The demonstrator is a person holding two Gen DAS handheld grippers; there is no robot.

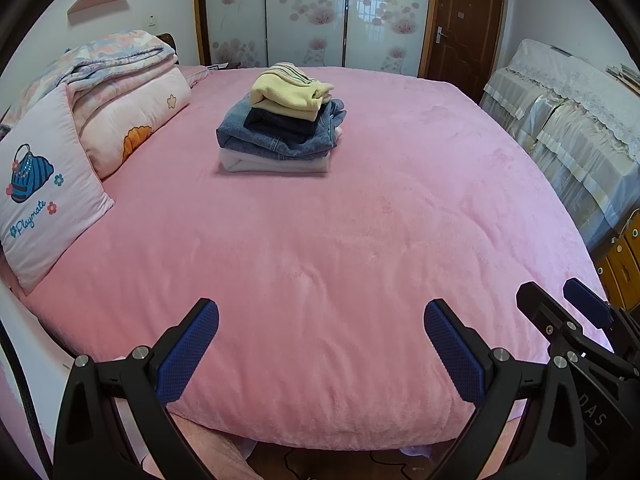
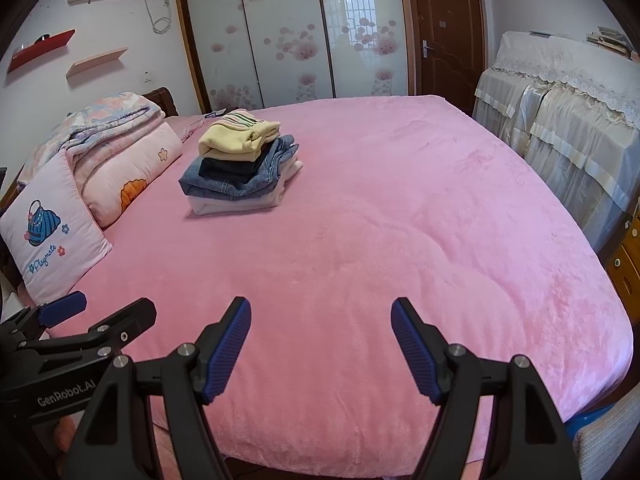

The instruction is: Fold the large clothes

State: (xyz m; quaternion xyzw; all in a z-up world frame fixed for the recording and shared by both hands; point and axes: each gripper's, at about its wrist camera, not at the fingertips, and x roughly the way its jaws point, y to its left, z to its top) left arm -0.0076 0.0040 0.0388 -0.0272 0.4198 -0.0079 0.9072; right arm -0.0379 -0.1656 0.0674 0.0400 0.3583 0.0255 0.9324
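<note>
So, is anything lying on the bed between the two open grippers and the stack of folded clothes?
Nothing visible. Bare pink bedspread runs from the left gripper and right gripper up to the stack of folded clothes. The pillow sits off to the left side.

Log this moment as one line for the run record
left gripper open, empty | right gripper open, empty | folded clothes stack on pink bed, yellow top uppermost | grippers at near edge
</note>
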